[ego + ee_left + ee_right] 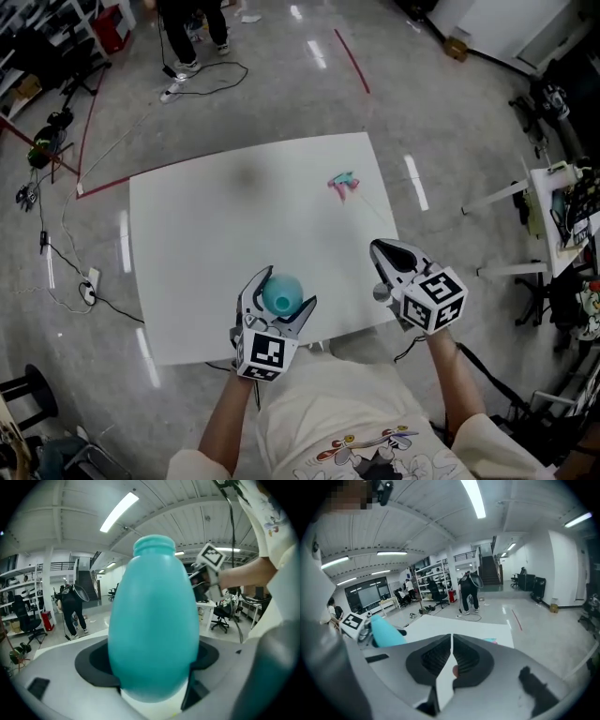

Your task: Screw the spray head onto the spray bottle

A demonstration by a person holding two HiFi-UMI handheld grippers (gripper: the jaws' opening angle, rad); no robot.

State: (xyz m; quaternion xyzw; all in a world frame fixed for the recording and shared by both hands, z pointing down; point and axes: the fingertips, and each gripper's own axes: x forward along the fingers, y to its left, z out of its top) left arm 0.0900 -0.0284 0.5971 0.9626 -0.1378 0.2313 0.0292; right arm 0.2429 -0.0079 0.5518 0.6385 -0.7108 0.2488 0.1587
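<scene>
Bottle [282, 294] at table [225, 244] edge — held, spray head [343, 183] apart

A cream short-sleeved shirt [328, 408], seemingly cartoon-printed, is worn; black-and-white marker cubes [261, 354] are mounted on the left hand-held gripper [284, 289] and right hand-held gripper [378, 247].

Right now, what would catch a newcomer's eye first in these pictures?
The bright teal bottle stands out, clamped in the left claw at the white table's near edge. A pink-and-teal spray head lies alone farther out, while the right claw hovers shut and empty.
</scene>
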